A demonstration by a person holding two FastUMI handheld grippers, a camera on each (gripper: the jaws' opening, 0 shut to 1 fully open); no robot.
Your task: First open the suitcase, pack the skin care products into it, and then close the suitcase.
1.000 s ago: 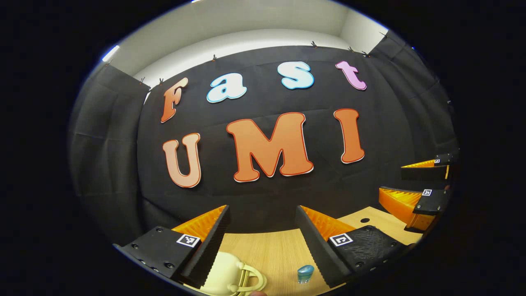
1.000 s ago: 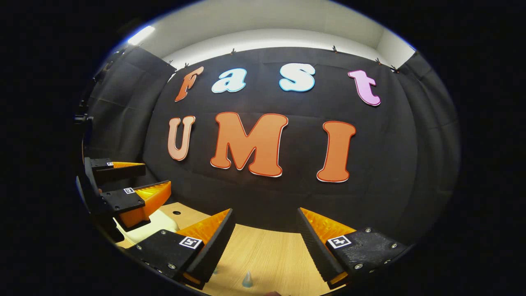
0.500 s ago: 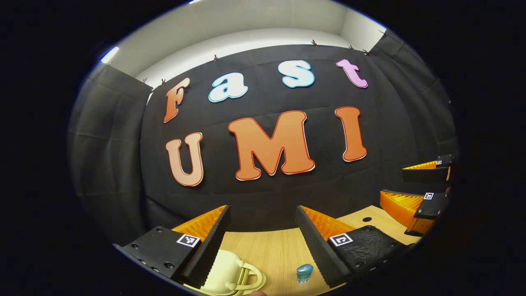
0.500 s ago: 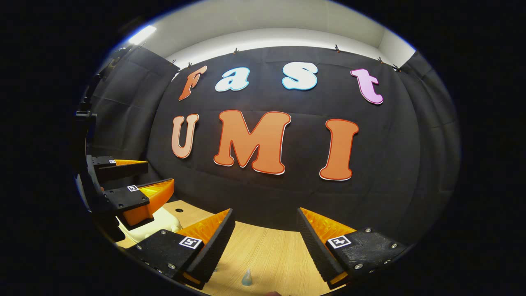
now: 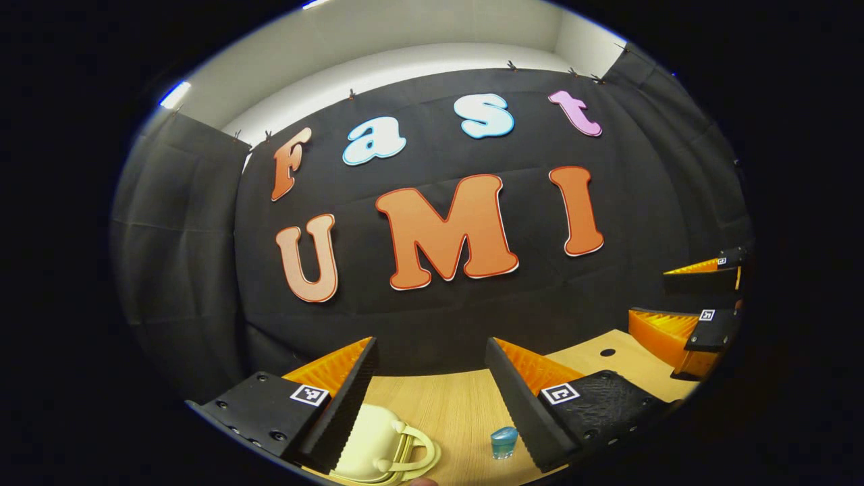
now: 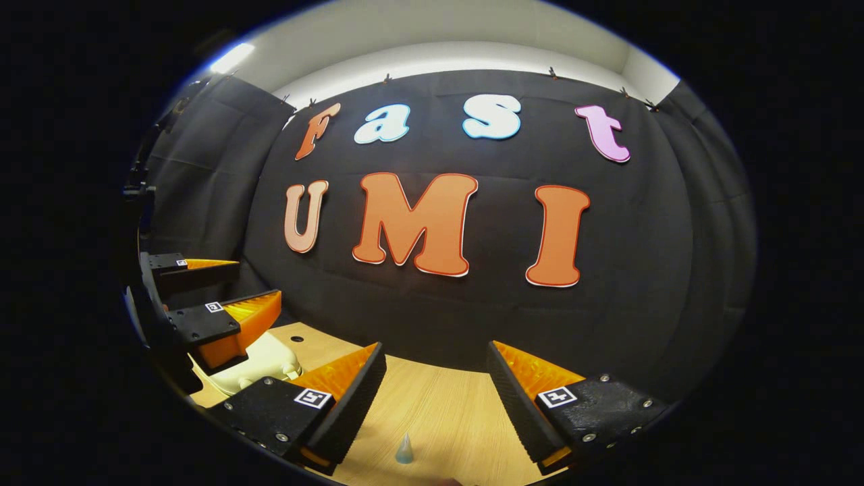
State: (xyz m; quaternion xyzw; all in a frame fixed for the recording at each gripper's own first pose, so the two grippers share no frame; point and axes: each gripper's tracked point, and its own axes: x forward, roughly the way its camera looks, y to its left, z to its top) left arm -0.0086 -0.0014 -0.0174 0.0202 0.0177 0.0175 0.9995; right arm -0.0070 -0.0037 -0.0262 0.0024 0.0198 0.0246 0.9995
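Below your left gripper point(image 5: 428, 361), at the lower edge of its view, the cream suitcase point(image 5: 368, 449) lies on the wooden table point(image 5: 439, 412) with its looped handle point(image 5: 418, 453) toward the middle; its lid looks shut, though little of it shows. Your left fingers stand wide apart and hold nothing, high above the case and aimed at the booth wall rather than down at it. If you drop from this angle, you could strike the lid's curved top instead of the seam, and the light case would likely skid on the smooth wood.

Just right of the handle stands a small blue-capped bottle point(image 5: 503, 442), close to your left gripper's right finger point(image 5: 520, 398). A careless descent could clip and topple it.

Farther right, in the right gripper view, a little pale cone-tipped bottle point(image 6: 404, 449) stands on the table between the fingers of your right gripper point(image 6: 435, 368), which is also spread wide and empty. It looks narrow and tippy, so a sideways nudge would probably roll it away.

Both products sit apart from the case; open it first, or you will have nowhere to put them.
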